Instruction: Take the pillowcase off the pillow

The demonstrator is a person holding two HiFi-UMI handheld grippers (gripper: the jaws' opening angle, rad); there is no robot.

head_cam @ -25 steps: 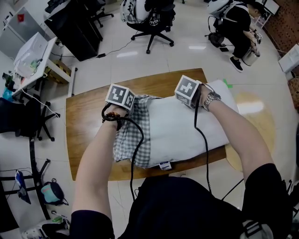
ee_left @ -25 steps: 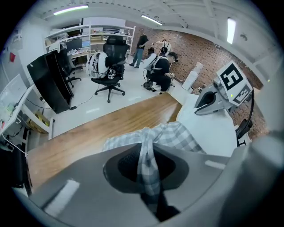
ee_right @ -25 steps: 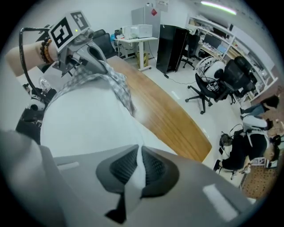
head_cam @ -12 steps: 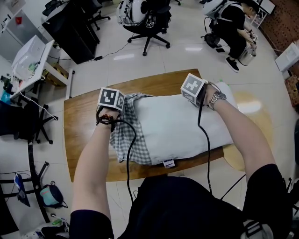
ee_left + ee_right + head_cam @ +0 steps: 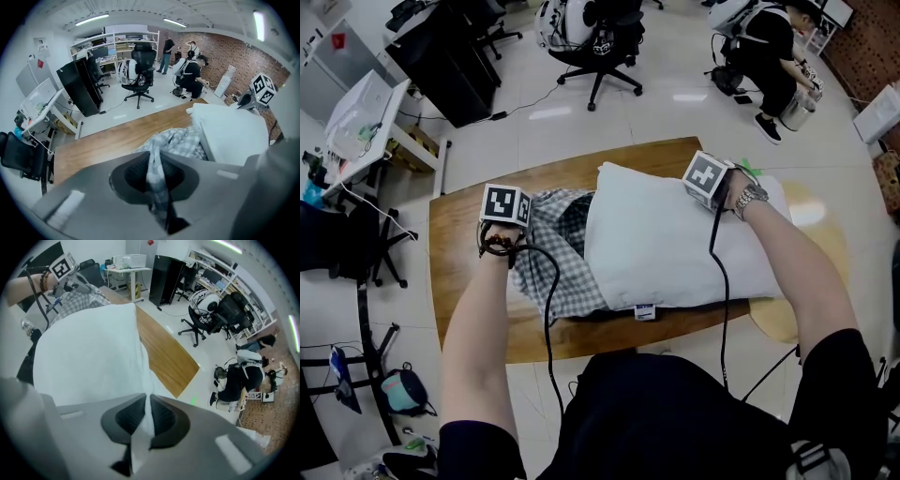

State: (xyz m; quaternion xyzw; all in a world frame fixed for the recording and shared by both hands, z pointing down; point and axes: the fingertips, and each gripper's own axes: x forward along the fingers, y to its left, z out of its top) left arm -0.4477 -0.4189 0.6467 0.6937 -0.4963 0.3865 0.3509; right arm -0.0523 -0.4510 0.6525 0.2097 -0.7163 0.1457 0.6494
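Observation:
A white pillow lies across a wooden table, most of it bare. The grey-and-white checked pillowcase is bunched over its left end only. My left gripper is shut on a fold of the checked pillowcase at the table's left. My right gripper points down at the pillow's far right edge and is shut on a pinch of the pillow. In the right gripper view the pillow fills the left half, with the left gripper and the pillowcase beyond it.
The table's far edge and left end are bare wood. An office chair stands behind the table, and a person crouches at the back right. A round wooden stool sits at the table's right end. Black cables trail over both forearms.
My left gripper has pulled the checked pillowcase leftward off the pillow, baring more white. My right gripper has moved right with the pillow's edge, so the two hands are farther apart.

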